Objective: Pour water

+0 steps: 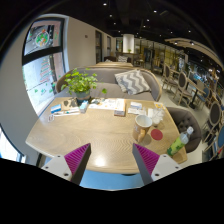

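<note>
Claw (113,160) open, held above the near edge of a pale wooden tabletop (95,130), nothing between its two fingers. Purple pads (77,156) facing each other across a wide gap, tabletop edge showing in that gap. Well ahead of the right finger, toward the right end of the tabletop, a clear plastic bottle (180,141) with a green label, leaning or lying at a slant near the edge; possibly the water holder, though too small to be sure of its contents. Just left of that bottle, a pinkish-red cup (155,133) standing upright, and just beyond it a shallow round dish (144,121). Both cup and bottle apart from the claw, untouched. Farther back, near the middle of the far side, a grey rectangular box (120,106). At the far left part of the tabletop, a leafy green plant (80,83) in a dark pot, with books or papers (64,109) lying flat beside it. Behind the tabletop, a grey sofa with a zigzag-patterned cushion (131,81). On the left wall, a large framed picture (42,38) above a bright window (40,82). Dark chair (183,123) tucked in at the right end of the tabletop, past the bottle.
</note>
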Demonstrator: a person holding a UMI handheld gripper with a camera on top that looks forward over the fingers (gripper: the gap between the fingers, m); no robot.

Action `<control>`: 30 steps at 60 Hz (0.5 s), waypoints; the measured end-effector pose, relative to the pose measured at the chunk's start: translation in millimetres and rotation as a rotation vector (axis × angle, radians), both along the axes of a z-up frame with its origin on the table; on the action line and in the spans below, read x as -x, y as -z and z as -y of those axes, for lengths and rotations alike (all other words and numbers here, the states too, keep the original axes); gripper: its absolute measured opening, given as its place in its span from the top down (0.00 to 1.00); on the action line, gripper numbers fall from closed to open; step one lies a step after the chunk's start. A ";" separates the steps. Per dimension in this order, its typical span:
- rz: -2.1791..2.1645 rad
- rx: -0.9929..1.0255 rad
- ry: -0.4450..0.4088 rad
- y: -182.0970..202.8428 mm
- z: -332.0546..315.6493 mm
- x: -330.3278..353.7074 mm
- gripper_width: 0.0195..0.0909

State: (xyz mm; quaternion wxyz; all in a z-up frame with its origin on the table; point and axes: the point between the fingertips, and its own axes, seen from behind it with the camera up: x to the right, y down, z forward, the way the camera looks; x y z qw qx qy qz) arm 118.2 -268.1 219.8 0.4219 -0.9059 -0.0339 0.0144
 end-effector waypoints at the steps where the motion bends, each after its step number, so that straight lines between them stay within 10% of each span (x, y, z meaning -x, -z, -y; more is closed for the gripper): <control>1: 0.004 0.000 0.004 1.9 2.2 -10.8 0.08; 30: 0.051 -0.017 0.182 114.3 25.2 -288.2 0.08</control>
